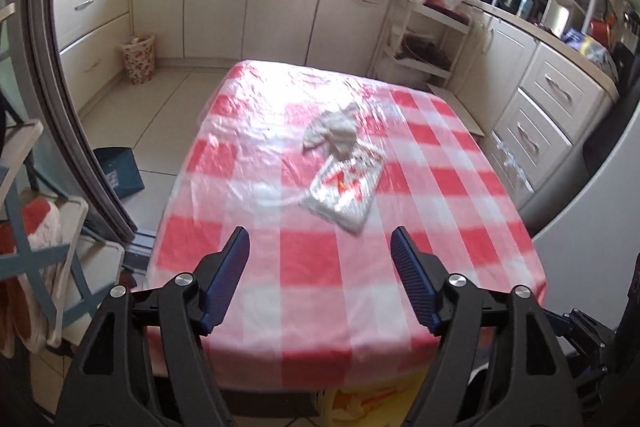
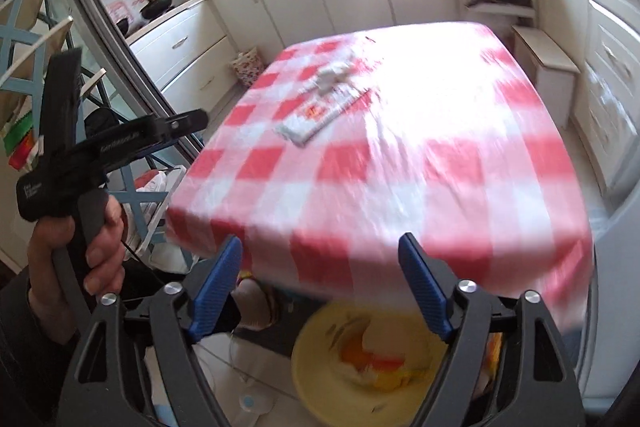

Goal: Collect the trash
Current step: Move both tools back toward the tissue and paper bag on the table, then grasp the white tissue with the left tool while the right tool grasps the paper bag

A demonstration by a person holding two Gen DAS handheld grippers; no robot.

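A crumpled beige tissue [image 1: 333, 131] and a flat white plastic wrapper with red print [image 1: 343, 190] lie near the middle of the table with the red-and-white checked cloth [image 1: 312, 267]. Both show in the right wrist view, the tissue [image 2: 334, 71] and the wrapper [image 2: 316, 117]. My left gripper [image 1: 320, 241] is open and empty, above the table's near half, short of the wrapper. My right gripper [image 2: 320, 247] is open and empty, over the table's near edge. A yellow bin [image 2: 360, 367] with colourful scraps sits on the floor below it.
White kitchen cabinets [image 1: 224, 7] line the far wall and right side. A floral waste basket [image 1: 139, 58] stands on the floor at the far left. A blue box [image 1: 119, 171] lies left of the table. Folding chairs [image 1: 36, 227] stand at the left. A white step stool [image 2: 546, 67] stands right of the table.
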